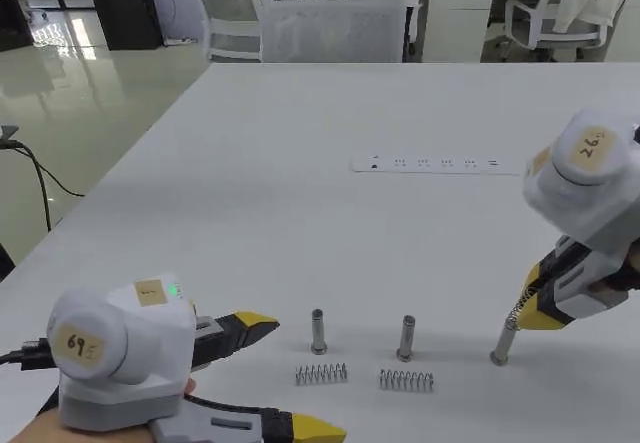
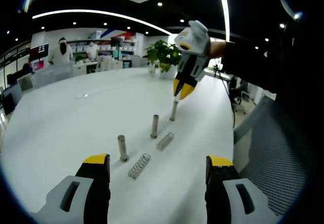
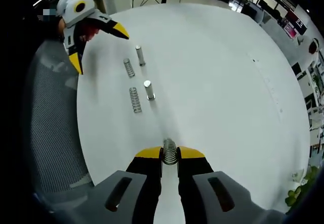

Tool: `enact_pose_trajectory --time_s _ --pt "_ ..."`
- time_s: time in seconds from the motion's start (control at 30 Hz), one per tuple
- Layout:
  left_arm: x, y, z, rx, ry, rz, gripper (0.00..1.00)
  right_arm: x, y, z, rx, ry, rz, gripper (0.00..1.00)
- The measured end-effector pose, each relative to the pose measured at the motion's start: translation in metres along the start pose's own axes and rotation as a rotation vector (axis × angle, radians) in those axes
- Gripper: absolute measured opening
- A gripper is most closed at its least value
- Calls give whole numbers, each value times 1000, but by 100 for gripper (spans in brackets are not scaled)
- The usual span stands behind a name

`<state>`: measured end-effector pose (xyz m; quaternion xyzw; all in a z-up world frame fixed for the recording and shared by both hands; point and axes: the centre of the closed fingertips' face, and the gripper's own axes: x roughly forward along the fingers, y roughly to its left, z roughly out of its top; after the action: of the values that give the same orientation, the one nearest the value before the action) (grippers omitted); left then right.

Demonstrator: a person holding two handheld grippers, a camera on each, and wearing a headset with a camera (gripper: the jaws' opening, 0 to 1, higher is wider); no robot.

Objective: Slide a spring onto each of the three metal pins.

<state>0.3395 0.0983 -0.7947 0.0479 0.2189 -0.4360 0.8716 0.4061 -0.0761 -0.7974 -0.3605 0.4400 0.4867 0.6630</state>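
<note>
Three metal pins stand upright in a row near the table's front edge: left pin, middle pin, right pin. Two loose springs lie in front of them, one by the left pin and one by the middle pin. My right gripper is shut on a third spring, whose lower end meets the top of the right pin. My left gripper is open, low at the front left, facing the left pin and nearest spring.
A white power strip lies flat in the middle of the white table. Office chairs and desks stand beyond the far edge. A mesh chair is close on the near side. People stand far off.
</note>
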Motion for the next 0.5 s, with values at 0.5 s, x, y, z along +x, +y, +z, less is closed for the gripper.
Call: enact_pose_trajectory --time_s 0.5 --pt "0 -1 -2 3 6 -7 72 28 0 -8 -3 63 20 8"
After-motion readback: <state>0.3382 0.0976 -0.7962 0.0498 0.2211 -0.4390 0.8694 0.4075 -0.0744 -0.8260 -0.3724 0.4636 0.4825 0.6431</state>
